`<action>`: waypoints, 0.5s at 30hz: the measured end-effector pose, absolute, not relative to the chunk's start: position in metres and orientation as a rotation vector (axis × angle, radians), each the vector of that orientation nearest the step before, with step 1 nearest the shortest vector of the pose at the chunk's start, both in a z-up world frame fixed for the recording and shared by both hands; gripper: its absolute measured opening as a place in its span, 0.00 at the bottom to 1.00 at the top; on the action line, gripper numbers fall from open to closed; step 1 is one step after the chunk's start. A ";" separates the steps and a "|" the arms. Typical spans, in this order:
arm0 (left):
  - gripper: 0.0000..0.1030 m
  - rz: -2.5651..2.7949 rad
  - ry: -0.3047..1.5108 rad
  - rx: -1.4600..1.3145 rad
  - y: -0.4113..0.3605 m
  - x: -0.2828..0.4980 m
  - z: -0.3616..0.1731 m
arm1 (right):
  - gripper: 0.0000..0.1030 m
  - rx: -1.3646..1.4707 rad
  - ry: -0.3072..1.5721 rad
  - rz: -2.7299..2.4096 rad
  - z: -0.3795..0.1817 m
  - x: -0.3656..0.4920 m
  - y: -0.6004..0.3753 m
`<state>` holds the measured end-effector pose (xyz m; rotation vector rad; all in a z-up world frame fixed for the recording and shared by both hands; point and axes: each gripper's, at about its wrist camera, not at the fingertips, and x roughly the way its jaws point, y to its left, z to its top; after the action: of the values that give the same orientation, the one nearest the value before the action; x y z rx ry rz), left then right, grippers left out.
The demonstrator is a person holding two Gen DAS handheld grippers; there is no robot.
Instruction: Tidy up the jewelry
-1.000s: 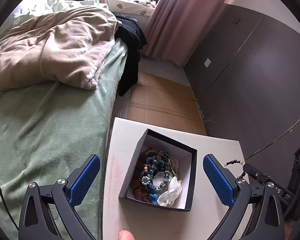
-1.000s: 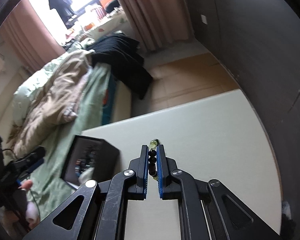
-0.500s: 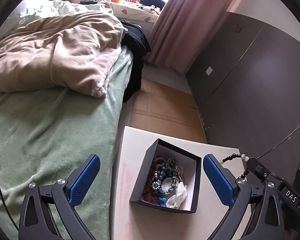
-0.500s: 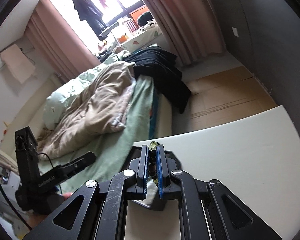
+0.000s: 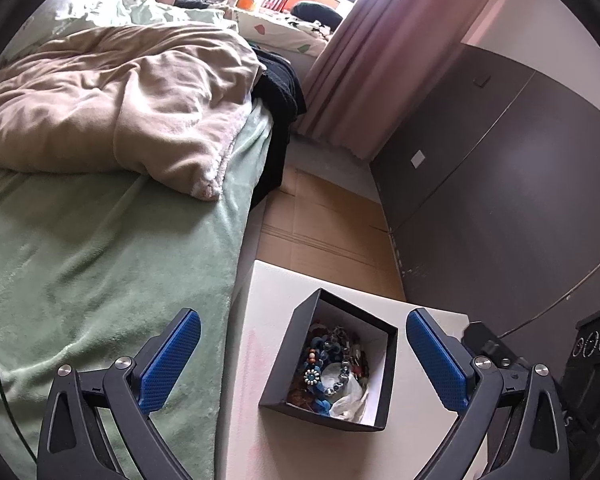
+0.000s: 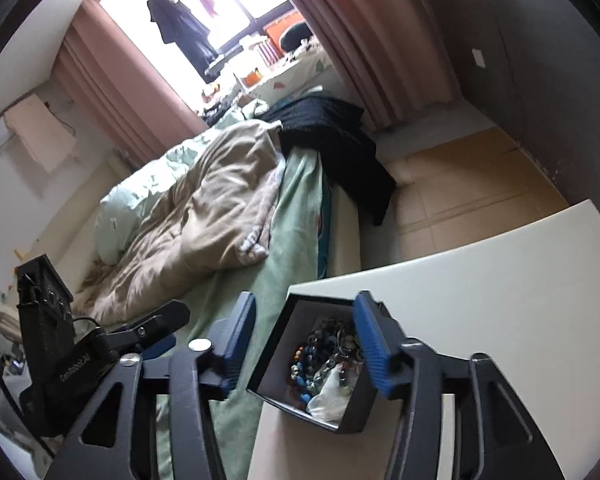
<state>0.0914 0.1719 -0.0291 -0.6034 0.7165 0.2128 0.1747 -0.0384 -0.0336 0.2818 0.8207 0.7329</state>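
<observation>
A black open box (image 5: 296, 354) with a white lining stands on the white table (image 5: 260, 432). It holds a heap of beaded jewelry (image 5: 332, 364) in blue, brown and clear beads. My left gripper (image 5: 300, 364) is open and empty, raised above the box. My right gripper (image 6: 304, 344) is open and empty, above the box (image 6: 272, 344), with its right fingertip (image 6: 370, 340) over the jewelry (image 6: 324, 356). The right gripper's body shows at the right edge of the left wrist view (image 5: 492, 344).
A bed with a green sheet (image 5: 100, 264) and a beige blanket (image 5: 120, 108) lies left of the table. Black clothes (image 5: 280, 92) hang over its far corner. A dark cabinet wall (image 5: 500, 184) runs along the right. Wooden floor (image 5: 324, 224) lies beyond the table.
My right gripper held a beaded string, moved left over the box and opened. The string is no longer between its fingers. The left gripper rose and stayed open.
</observation>
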 end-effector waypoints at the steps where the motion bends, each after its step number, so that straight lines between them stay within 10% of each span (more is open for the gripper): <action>1: 0.99 0.213 0.716 -0.601 0.171 0.090 -0.028 | 0.54 0.280 0.826 0.734 -0.034 0.175 -0.040; 15: 0.99 0.252 0.730 -0.517 0.145 0.073 -0.024 | 0.54 0.237 0.827 0.637 -0.026 0.157 -0.091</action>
<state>0.0733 0.1453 -0.0236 -0.5167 0.7296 0.2522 0.1568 -0.0915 -0.0256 0.2368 0.8273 0.6367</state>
